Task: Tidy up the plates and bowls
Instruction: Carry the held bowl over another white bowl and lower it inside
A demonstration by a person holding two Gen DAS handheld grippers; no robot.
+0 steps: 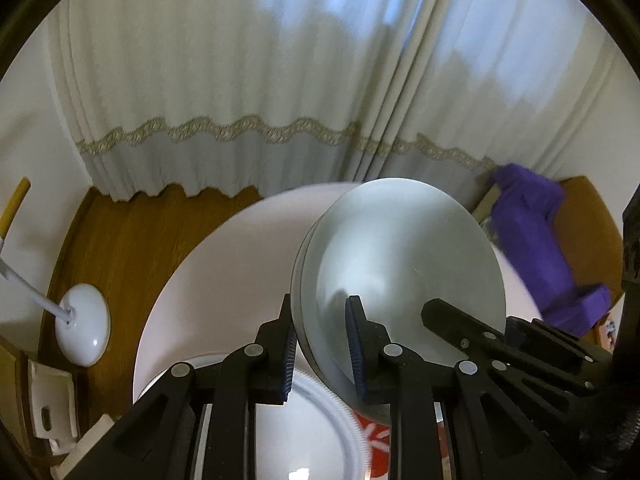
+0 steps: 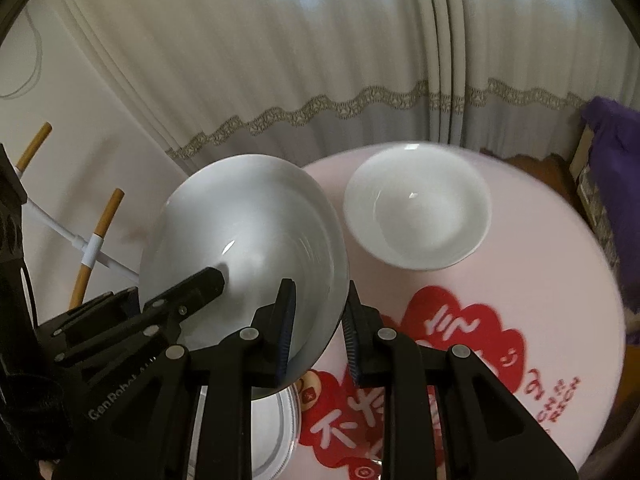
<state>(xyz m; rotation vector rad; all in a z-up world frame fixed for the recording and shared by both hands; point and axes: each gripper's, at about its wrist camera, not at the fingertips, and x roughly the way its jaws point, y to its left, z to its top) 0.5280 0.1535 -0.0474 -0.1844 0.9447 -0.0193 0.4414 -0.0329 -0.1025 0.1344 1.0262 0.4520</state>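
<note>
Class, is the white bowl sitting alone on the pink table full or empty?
Empty: the white bowl on the pink table shows only bare glazed inside.

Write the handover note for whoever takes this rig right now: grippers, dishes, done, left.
Left gripper: shut on the near-left rim of the white ceramic bowl.
Right gripper: shut on the same bowl's opposite rim; bowl is held tilted above the round pink table.
Second white bowl: upright on the table's far side.
White plate: below the grippers.
Done: bowl gripped.
Left: set it down, probably stacked.

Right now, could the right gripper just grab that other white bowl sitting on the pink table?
Probably not yet: the right gripper is shut on the held bowl's rim. The path to the other bowl looks clear.
</note>
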